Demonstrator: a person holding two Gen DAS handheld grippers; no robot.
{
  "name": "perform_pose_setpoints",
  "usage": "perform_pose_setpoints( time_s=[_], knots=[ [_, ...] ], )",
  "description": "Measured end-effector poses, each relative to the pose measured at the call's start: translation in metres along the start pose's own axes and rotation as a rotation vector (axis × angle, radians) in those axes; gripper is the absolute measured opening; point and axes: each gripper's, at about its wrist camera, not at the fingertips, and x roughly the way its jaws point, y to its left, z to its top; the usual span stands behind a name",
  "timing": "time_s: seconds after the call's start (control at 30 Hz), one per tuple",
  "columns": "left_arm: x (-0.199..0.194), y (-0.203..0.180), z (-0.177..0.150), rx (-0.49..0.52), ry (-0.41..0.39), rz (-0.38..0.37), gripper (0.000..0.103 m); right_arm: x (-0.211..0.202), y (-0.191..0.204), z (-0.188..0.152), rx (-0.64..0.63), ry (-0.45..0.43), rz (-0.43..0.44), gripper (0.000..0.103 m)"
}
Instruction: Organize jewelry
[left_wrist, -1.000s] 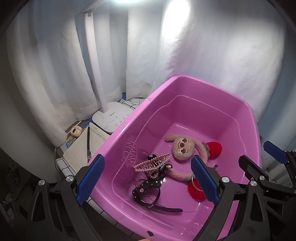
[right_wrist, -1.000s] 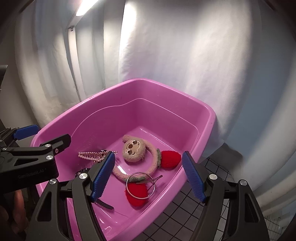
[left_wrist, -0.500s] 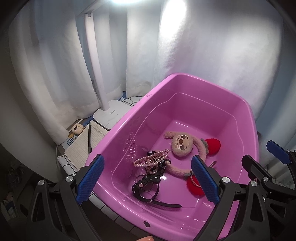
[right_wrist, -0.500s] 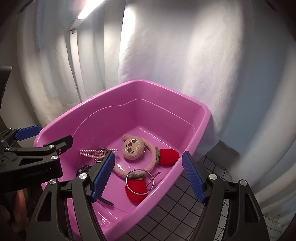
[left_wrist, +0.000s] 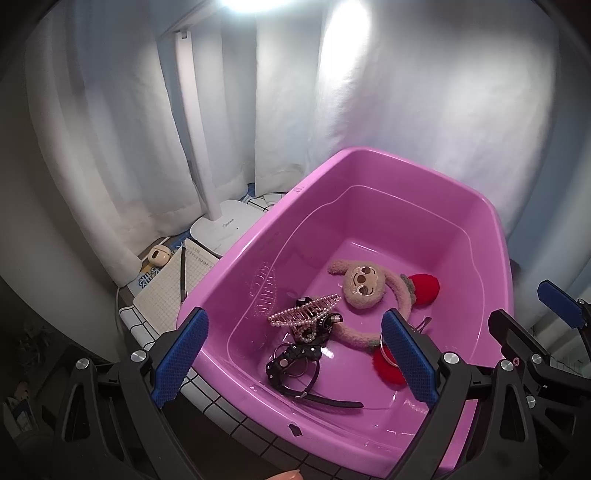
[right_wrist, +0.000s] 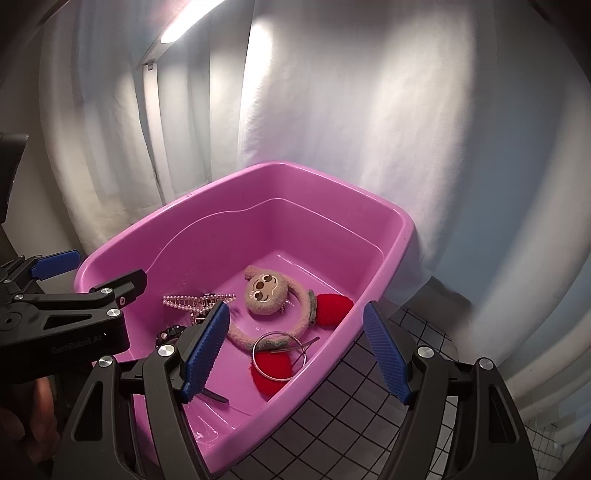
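One glossy pink plastic tub (left_wrist: 491, 236) stands on the tiled table (right_wrist: 373, 417). Inside it lie one fuzzy beige sloth plush (left_wrist: 364, 286) with two red pompom hands, one pearl hair claw (left_wrist: 304, 315), one thin metal ring (right_wrist: 279, 354) and one black studded strap (left_wrist: 299, 363). The left tongs (left_wrist: 293, 358) and the right tongs (right_wrist: 293, 350) both hover above the tub, blue ribbed fingers wide apart, holding nothing.

Overhead lamp (left_wrist: 240, 3) glares brightly; fisheye edges darken and blur.
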Motion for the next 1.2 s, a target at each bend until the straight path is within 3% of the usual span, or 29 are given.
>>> perform_pose_setpoints(
  time_s=[1.2],
  knots=[
    [-0.012, -0.004, -0.01, 0.012, 0.013, -0.016, 0.095, -0.019, -0.006, -0.014, 0.041, 0.002, -0.019, 0.072]
  ],
)
